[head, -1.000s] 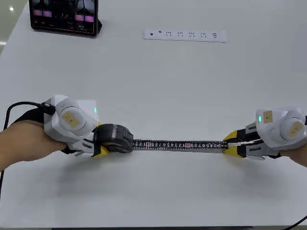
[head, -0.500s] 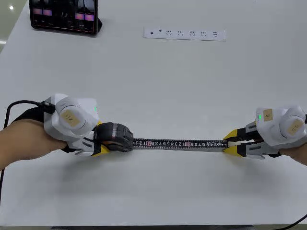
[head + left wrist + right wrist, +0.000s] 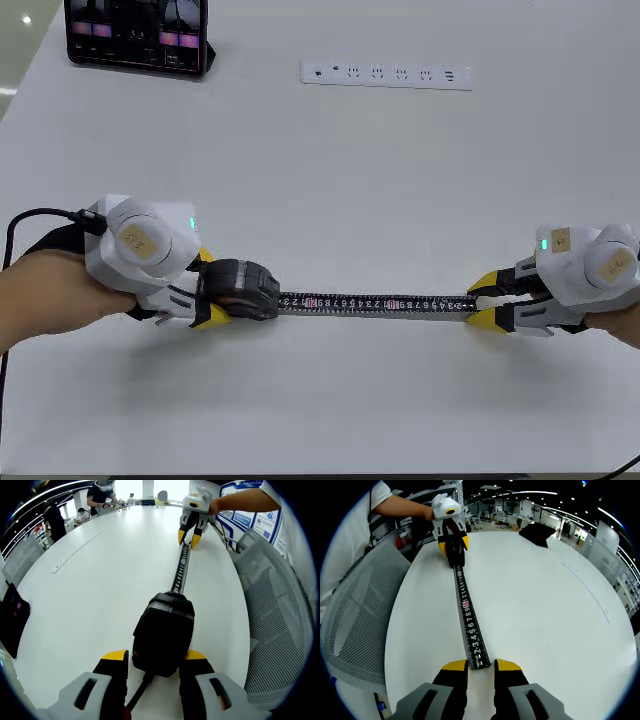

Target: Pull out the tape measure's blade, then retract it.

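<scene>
**Two tools, one blade stretched between them**

Nearest the person, the left tool (image 3: 210,288) is clamped on the black tape measure (image 3: 240,289). The tape measure lies on the white worktop (image 3: 320,180) with its blade (image 3: 375,302) drawn out flat toward the right tool (image 3: 482,300). That tool's jaws stand apart on either side of the blade's end, and the right gripper view shows a gap there. The pull looks done, so the return is the step in hand.

To do it well, I judge the case should be held level and the blade's end walked back toward it rather than let fly. A thin springy strip can whip or kink if freed all at once.

A black cable (image 3: 30,220) loops from the left tool beside the hand, off the blade's line. Farther off, well apart from the work, a white power strip (image 3: 386,73) lies flat. A dark screen (image 3: 137,33) stands at the far edge. Nothing sits in the blade's path.
</scene>
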Action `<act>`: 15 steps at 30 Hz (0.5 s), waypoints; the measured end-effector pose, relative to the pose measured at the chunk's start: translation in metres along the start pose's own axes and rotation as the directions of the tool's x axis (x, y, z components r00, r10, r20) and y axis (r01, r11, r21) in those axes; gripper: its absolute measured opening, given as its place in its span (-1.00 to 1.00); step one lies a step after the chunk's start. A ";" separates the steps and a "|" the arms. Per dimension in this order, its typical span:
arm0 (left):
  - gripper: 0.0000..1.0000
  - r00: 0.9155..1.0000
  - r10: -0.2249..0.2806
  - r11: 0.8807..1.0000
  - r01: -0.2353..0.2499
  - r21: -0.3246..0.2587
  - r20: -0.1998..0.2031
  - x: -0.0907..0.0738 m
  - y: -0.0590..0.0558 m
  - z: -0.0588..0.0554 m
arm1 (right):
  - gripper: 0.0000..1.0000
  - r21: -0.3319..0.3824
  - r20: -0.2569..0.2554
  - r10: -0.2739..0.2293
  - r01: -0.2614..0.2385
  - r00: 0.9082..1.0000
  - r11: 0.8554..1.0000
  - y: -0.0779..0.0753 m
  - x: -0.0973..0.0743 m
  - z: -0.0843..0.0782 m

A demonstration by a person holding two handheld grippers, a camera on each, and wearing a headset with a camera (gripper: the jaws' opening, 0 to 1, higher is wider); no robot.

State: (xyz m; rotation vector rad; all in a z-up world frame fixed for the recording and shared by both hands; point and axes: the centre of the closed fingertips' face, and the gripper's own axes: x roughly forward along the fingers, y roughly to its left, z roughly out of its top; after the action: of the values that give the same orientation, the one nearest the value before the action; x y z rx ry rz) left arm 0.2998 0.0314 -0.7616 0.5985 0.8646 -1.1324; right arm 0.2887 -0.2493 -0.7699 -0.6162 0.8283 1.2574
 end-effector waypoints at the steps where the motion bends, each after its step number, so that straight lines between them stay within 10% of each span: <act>1: -0.28 1.000 -0.003 1.000 0.003 -0.007 0.005 -0.002 -0.001 0.001 | -0.64 0.006 0.002 -0.003 0.003 1.000 1.000 0.000 -0.001 0.000; 15: 0.00 0.992 0.068 0.991 -0.055 -0.123 0.104 -0.026 0.000 0.013 | -0.29 0.111 0.026 -0.067 0.064 0.997 0.992 0.005 -0.004 0.008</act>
State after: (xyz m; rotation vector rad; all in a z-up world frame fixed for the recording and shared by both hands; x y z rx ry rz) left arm 0.2990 0.0345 -0.7326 0.4577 0.8095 -1.0400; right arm 0.2852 -0.2442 -0.7614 -0.5309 0.8404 1.1505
